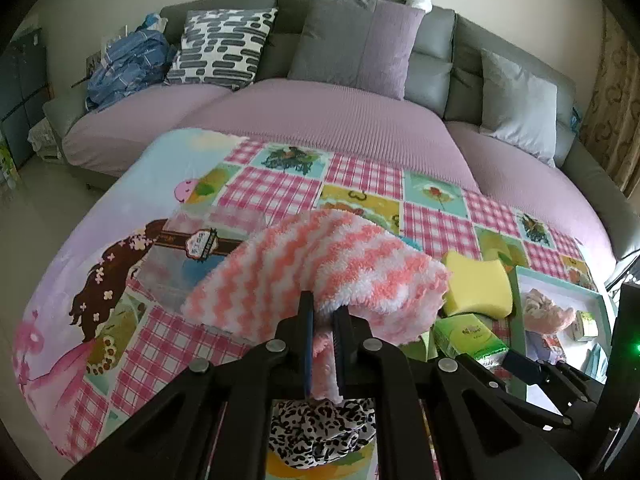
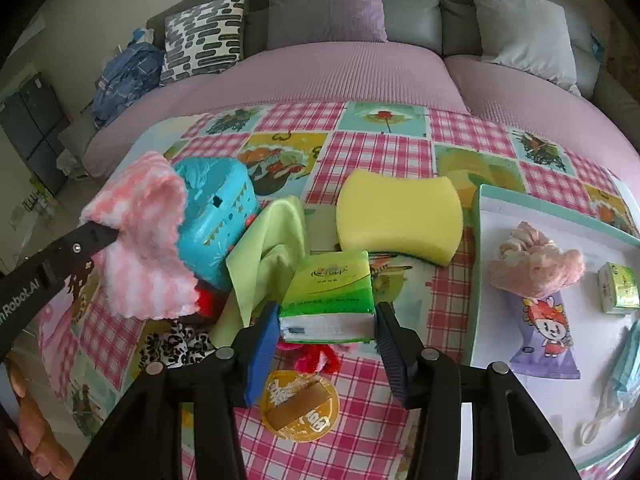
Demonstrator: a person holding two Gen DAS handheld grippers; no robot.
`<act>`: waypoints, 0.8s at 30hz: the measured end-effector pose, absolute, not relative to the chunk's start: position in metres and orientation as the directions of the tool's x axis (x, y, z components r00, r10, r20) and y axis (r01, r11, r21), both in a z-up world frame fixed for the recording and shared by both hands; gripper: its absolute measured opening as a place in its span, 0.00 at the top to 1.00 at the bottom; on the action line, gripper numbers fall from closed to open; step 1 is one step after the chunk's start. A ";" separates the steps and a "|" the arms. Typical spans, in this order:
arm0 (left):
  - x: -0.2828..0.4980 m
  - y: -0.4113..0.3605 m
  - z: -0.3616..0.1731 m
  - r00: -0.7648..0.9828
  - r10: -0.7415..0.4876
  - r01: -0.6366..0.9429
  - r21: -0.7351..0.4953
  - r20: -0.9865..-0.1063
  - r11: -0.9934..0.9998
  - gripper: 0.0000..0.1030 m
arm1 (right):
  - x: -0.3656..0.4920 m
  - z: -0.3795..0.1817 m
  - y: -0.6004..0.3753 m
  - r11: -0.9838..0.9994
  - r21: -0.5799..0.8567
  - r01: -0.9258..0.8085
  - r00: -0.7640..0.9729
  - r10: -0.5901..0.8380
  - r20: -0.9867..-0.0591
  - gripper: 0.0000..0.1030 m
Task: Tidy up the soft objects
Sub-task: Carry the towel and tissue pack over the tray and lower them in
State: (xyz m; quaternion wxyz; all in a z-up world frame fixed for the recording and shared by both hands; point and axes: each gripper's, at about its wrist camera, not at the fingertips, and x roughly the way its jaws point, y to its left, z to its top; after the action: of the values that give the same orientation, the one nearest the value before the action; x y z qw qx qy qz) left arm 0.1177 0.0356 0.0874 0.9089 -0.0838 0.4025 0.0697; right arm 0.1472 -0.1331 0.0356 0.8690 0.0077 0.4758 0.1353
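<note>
Left gripper (image 1: 322, 316): jaws nearly together, pinching a fold of the fluffy pink-and-white zigzag-striped cloth (image 1: 320, 268); most of the cloth bunches beyond the fingertips, above the patchwork-print table cover (image 1: 132, 184).

Right gripper (image 2: 326, 320): jaws about half spread, pads against both ends of the green plastic-wrapped tissue pack (image 2: 330, 284), which sits just in front of the yellow waisted foam sponge (image 2: 400, 216).

White tray with teal rim (image 2: 476, 208) is right of the pack and already holds soft items.

Risks: the thin pinch may let the cloth slide out; its trailing edge could snag the turquoise plastic box (image 2: 216, 216). The slick wrapper may slip if squeezed lightly.

Unclear: whether the pack is lifted; the tray's far right is cut off.
</note>
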 end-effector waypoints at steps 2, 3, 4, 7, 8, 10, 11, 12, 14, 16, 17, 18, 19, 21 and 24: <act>0.115 0.035 0.091 0.676 0.062 -0.193 -0.095 -0.734 0.977 0.92 | 0.146 0.038 -0.135 0.963 0.144 -0.228 0.515 0.245 -0.822 0.51; 0.114 0.035 0.093 0.680 0.064 -0.194 -0.095 -0.730 0.976 0.92 | 0.145 0.040 -0.136 0.963 0.145 -0.226 0.519 0.245 -0.819 0.51; 0.113 0.034 0.095 0.685 0.065 -0.194 -0.096 -0.725 0.976 0.92 | 0.145 0.042 -0.137 0.963 0.145 -0.226 0.523 0.246 -0.816 0.51; 0.109 0.032 0.102 0.702 0.071 -0.193 -0.093 -0.708 0.977 0.92 | 0.141 0.049 -0.141 0.964 0.146 -0.224 0.539 0.247 -0.806 0.51; 0.107 0.032 0.105 0.709 0.074 -0.193 -0.092 -0.701 0.977 0.92 | 0.141 0.052 -0.142 0.964 0.146 -0.222 0.545 0.247 -0.801 0.51; 0.104 0.029 0.111 0.722 0.077 -0.189 -0.088 -0.687 0.978 0.92 | 0.138 0.060 -0.146 0.964 0.146 -0.222 0.563 0.249 -0.788 0.51; 0.101 0.028 0.115 0.733 0.077 -0.185 -0.089 -0.676 0.979 0.92 | 0.136 0.064 -0.148 0.964 0.145 -0.221 0.572 0.249 -0.782 0.51; 0.099 0.026 0.118 0.740 0.076 -0.181 -0.089 -0.668 0.979 0.92 | 0.135 0.068 -0.150 0.965 0.144 -0.218 0.582 0.247 -0.775 0.51; 0.096 0.023 0.124 0.754 0.074 -0.173 -0.089 -0.653 0.981 0.92 | 0.132 0.076 -0.156 0.968 0.140 -0.209 0.599 0.240 -0.764 0.51; 0.093 0.019 0.129 0.766 0.072 -0.165 -0.087 -0.639 0.982 0.92 | 0.130 0.081 -0.161 0.971 0.137 -0.197 0.610 0.231 -0.758 0.51; 0.091 0.016 0.132 0.773 0.068 -0.157 -0.086 -0.630 0.984 0.92 | 0.130 0.084 -0.164 0.972 0.136 -0.190 0.615 0.226 -0.755 0.51; 0.090 0.014 0.134 0.777 0.066 -0.153 -0.086 -0.626 0.985 0.92 | 0.129 0.087 -0.169 0.974 0.134 -0.181 0.621 0.219 -0.752 0.51; 0.090 0.011 0.136 0.781 0.061 -0.145 -0.086 -0.621 0.986 0.92 | 0.128 0.089 -0.173 0.976 0.132 -0.173 0.628 0.213 -0.749 0.51; 0.088 0.003 0.139 0.791 0.044 -0.122 -0.086 -0.611 0.989 0.92 | 0.126 0.096 -0.185 0.982 0.122 -0.146 0.648 0.188 -0.738 0.51; 0.087 -0.012 0.141 0.798 0.018 -0.082 -0.080 -0.603 0.993 0.92 | 0.122 0.105 -0.207 0.990 0.105 -0.095 0.675 0.141 -0.724 0.51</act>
State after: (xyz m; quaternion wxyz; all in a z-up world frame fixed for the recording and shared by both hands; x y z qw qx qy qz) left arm 0.0871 -0.0122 0.1411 0.9467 -0.0508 0.3169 0.0264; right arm 0.1222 -0.2065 0.1048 0.9147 0.0292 0.3979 0.0646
